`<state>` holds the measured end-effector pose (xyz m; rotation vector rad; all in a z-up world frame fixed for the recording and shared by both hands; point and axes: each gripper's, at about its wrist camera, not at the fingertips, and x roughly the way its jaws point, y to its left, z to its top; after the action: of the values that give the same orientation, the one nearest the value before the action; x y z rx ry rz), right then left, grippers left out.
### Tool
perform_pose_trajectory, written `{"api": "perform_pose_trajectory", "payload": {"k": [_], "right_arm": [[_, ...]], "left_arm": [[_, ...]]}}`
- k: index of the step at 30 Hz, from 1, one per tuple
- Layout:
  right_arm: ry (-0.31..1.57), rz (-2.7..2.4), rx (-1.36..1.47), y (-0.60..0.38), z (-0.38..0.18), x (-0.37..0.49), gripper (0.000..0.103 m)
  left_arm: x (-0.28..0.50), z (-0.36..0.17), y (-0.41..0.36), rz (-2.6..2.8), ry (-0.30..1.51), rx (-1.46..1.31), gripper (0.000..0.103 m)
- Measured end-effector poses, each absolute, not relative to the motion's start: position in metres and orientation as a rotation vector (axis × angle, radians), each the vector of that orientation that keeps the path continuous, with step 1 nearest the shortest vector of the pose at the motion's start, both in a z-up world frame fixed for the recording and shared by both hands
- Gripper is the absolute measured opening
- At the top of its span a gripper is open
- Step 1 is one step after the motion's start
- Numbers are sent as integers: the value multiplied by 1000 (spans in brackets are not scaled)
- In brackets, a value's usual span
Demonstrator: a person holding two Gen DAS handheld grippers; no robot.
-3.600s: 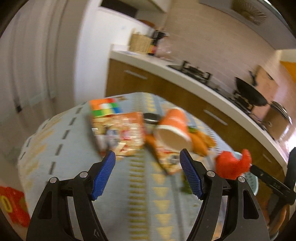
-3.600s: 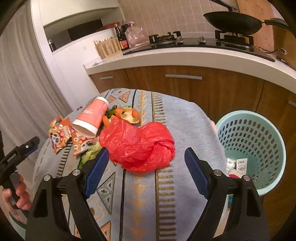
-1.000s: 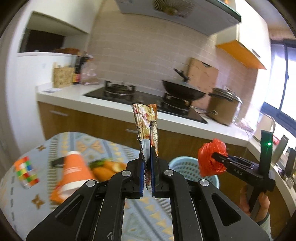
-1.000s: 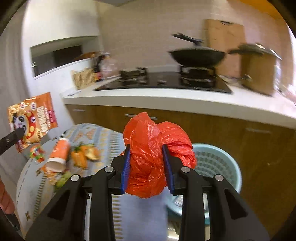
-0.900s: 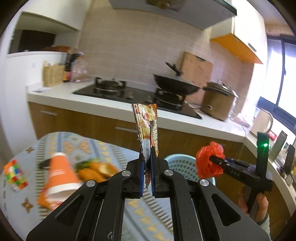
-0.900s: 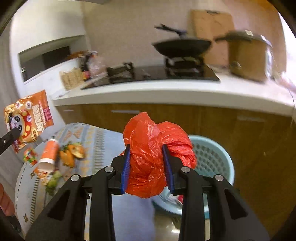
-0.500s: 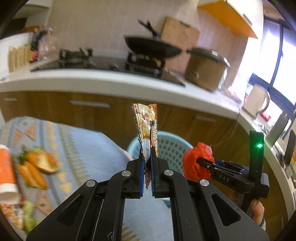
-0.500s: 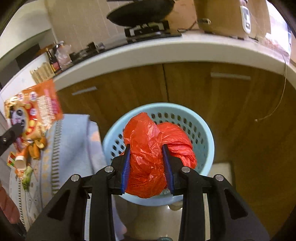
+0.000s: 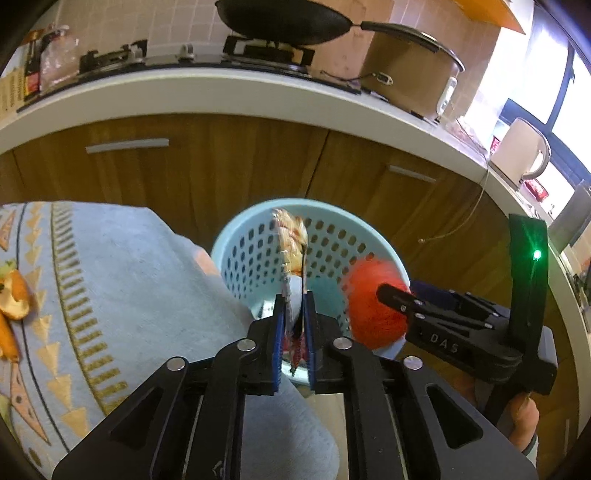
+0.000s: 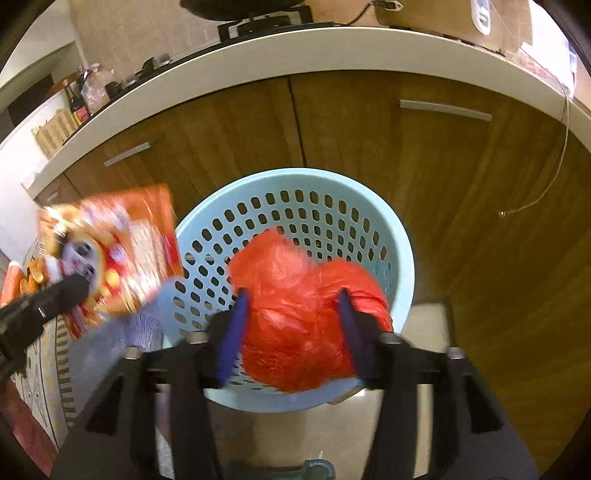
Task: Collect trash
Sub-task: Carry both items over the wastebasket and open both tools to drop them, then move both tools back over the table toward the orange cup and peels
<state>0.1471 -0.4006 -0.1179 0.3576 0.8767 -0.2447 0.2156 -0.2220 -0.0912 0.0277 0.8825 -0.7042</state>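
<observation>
Red bag (image 10: 303, 317) btwn right gripper's (image 10: 291, 332) opening jaws, over basket (image 10: 399, 236); left gripper (image 9: 294, 325) loosening on wrapper (image 9: 291, 240).

Desk (image 9: 129, 280) under pale blue cloth (image 9: 147, 258) with gold triangle pattern. Orange peel (image 9: 14, 299) lies on cloth at left edge. Floor (image 10: 424, 325) beside desk carries light blue perforated basket (image 10: 295, 184), standing against wooden cabinets.

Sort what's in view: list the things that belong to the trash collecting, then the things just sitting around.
Part of the job:
- red plastic bag between the opening right gripper
- snack wrapper between the opening left gripper
- light blue basket
- orange peel on the table

Just lying about:
- wok
- rice cooker
- kettle
</observation>
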Motion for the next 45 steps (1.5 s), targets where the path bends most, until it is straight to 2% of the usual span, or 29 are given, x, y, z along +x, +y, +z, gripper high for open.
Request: {"api": "perform_pose_trajectory", "payload": {"k": [2, 4, 19, 21, 36, 40, 45], "right_arm": [[875, -251, 356, -403, -117, 147, 57], [871, -254, 358, -403, -116, 146, 57], [828, -210, 331, -378, -90, 143, 57], [819, -195, 321, -370, -84, 143, 57], [769, 3, 216, -267, -41, 160, 59], [763, 59, 191, -235, -35, 164, 59], [766, 116, 150, -196, -31, 171, 59]], "left_arm": [[217, -94, -222, -695, 887, 33, 22], [217, -94, -221, -685, 883, 36, 28], [206, -79, -181, -641, 848, -25, 28], [203, -73, -170, -625, 832, -44, 32], [175, -12, -21, -396, 675, -202, 36], [174, -4, 32, -301, 647, -262, 45], [182, -12, 83, -218, 674, -322, 47]]}}
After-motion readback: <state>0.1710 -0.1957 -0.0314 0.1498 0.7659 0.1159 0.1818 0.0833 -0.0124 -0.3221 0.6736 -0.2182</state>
